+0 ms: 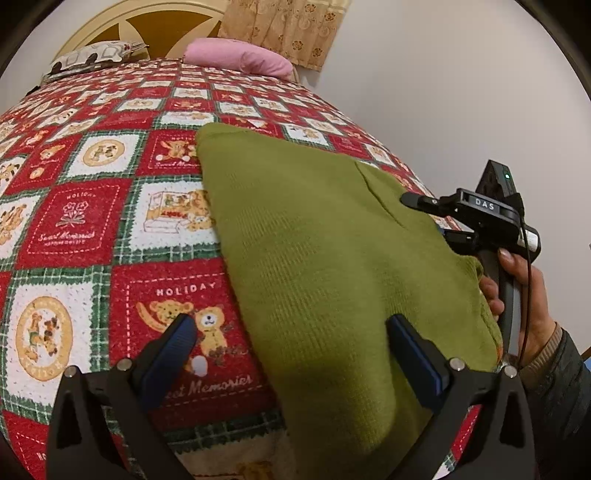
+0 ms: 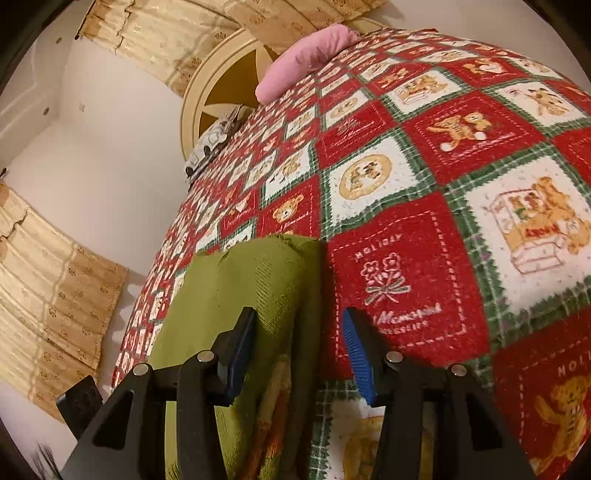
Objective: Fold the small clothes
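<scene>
A small green knit garment (image 1: 317,258) lies folded on the red patchwork bedspread (image 1: 77,229). My left gripper (image 1: 291,332) is open, its jaws wide apart over the garment's near left edge, holding nothing. My right gripper (image 1: 439,218) shows at the garment's right edge in the left wrist view, held by a hand. In the right wrist view the right gripper (image 2: 299,328) is open, straddling the edge of the green garment (image 2: 236,295), with one finger over the cloth and one over the bedspread (image 2: 424,184).
A pink pillow (image 1: 236,57) and a patterned pillow (image 1: 88,55) lie at the head of the bed by a cream headboard (image 1: 122,22). Beige curtains (image 2: 48,295) hang on the white wall. The bed's edge runs close along the garment's right side.
</scene>
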